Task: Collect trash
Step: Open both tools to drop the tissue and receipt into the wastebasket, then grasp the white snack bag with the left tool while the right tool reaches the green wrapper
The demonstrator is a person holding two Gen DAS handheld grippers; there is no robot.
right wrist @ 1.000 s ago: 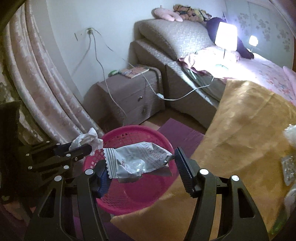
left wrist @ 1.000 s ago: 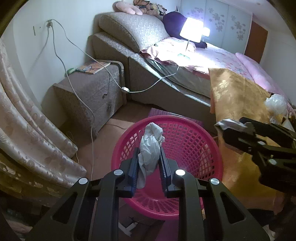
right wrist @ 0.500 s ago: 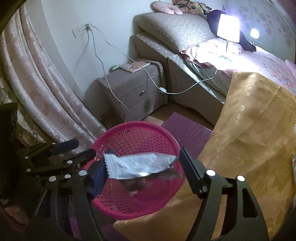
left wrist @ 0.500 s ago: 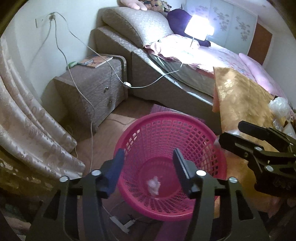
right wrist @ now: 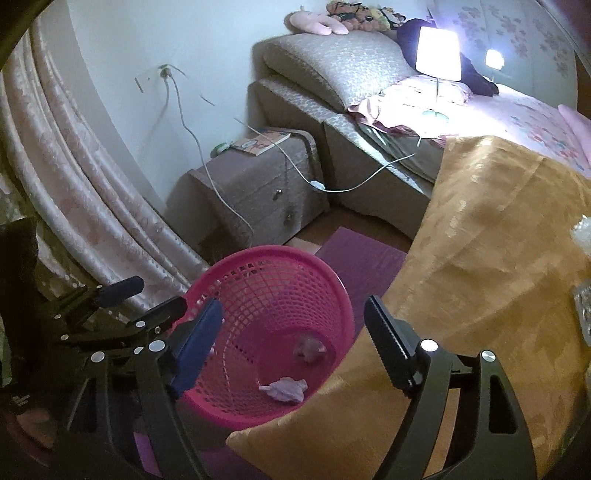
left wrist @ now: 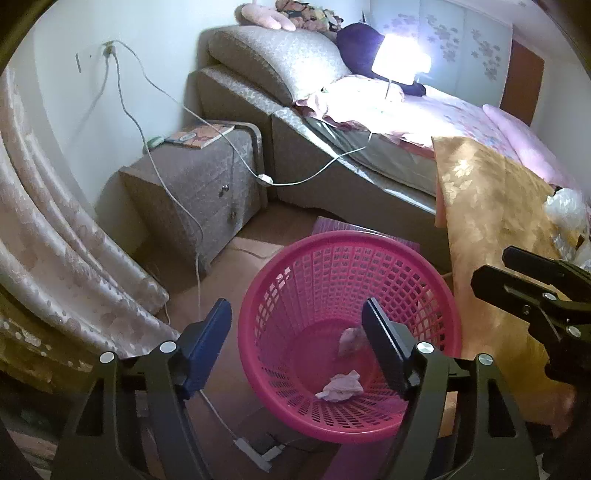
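Both tongs opened; two scraps (left wrist: 340,386) now in basket (left wrist: 436,295).

Bedroom interior. Upper left: white wall (left wrist: 66,33) with a socket and trailing white cables (left wrist: 155,122). Left edge: pale patterned curtain (left wrist: 55,240). Centre: grey bedside cabinet (left wrist: 192,192) bearing a book (left wrist: 201,134). Upper right: upholstered bed (left wrist: 332,122), lit table lamp (left wrist: 400,64), gold floral cloth (left wrist: 491,206). Below: brown floor (left wrist: 255,229).
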